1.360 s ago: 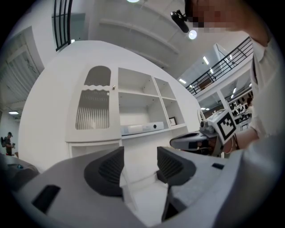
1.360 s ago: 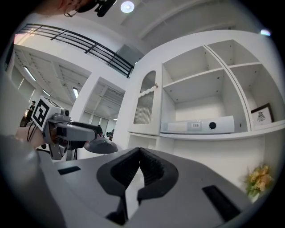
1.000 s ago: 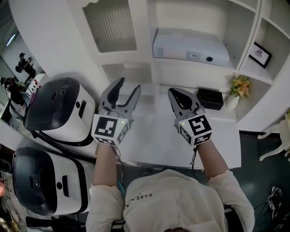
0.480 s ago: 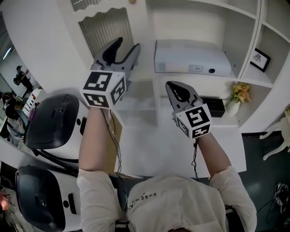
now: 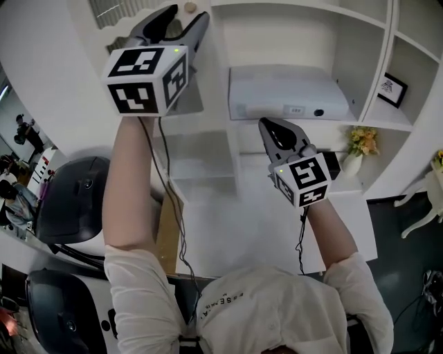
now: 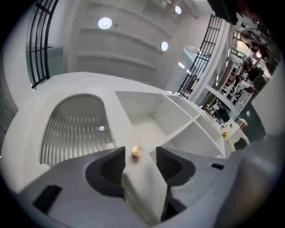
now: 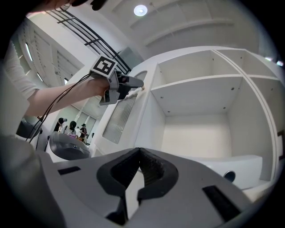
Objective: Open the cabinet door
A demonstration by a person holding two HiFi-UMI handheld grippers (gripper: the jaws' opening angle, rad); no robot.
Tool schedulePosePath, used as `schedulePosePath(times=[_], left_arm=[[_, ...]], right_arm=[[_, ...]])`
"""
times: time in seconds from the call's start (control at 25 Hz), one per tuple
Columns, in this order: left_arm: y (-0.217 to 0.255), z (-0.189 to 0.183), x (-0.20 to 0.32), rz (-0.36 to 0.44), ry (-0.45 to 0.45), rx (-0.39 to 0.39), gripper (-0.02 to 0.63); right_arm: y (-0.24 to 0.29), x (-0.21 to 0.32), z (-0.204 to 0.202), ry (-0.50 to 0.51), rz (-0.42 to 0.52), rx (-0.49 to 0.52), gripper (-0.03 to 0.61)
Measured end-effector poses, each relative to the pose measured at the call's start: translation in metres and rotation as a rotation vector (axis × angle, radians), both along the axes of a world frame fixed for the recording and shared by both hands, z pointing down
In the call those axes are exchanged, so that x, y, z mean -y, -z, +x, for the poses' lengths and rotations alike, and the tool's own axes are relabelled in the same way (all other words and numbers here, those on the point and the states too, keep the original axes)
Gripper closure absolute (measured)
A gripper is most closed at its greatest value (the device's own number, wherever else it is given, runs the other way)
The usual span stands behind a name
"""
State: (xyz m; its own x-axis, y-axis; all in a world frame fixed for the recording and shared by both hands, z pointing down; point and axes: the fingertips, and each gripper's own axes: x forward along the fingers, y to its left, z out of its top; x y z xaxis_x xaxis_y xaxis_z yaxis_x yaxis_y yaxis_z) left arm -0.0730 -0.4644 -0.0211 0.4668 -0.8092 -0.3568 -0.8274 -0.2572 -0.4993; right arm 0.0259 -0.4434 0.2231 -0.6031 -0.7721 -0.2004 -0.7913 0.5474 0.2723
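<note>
At the far left a black-and-white machine (image 5: 69, 200) sits beside the desk (image 5: 228, 235); above it the left gripper (image 5: 181, 15) is raised to the cabinet door (image 6: 75, 129), a white door with a ribbed glass panel in the upper left of the shelving, apparently shut flush with its frame; the gripper's jaws stand apart, with the door's small wooden knob (image 6: 136, 152) between their tips, not clamped; to the right, a white box (image 5: 284, 93) rests on an open shelf; lower, over the desk, the right gripper (image 5: 268, 126) hovers with its jaws together on nothing; just beside it is a black box (image 5: 332, 162); further right stand flowers (image 5: 363, 138) and a framed picture (image 5: 392, 85).
</note>
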Motion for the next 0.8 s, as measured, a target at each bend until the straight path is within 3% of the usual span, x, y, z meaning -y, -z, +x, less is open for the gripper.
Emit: schedulePosePath(times=[0.24,0.52,0.56,0.8], left_arm=[[0.013,0.002,0.018,0.016,0.041,-0.002,0.411],[0.013,0.002,0.021,0.093,0.175,0.054,0.496],[0.012,0.004,0.021,0.093,0.181,0.062,0.522],[0.012,0.005,0.023,0.052,0.153,0.056,0.525]], right_arm=[[0.003,0.005,0.003,-0.007,0.003,0.005,0.563],[-0.001,0.012,0.006,-0.010,-0.011,0.000,0.563],[-0.001,0.012,0.006,-0.009,-0.013,0.000,0.563],[-0.005,0.010,0.007,-0.005,-0.027,0.001,0.563]])
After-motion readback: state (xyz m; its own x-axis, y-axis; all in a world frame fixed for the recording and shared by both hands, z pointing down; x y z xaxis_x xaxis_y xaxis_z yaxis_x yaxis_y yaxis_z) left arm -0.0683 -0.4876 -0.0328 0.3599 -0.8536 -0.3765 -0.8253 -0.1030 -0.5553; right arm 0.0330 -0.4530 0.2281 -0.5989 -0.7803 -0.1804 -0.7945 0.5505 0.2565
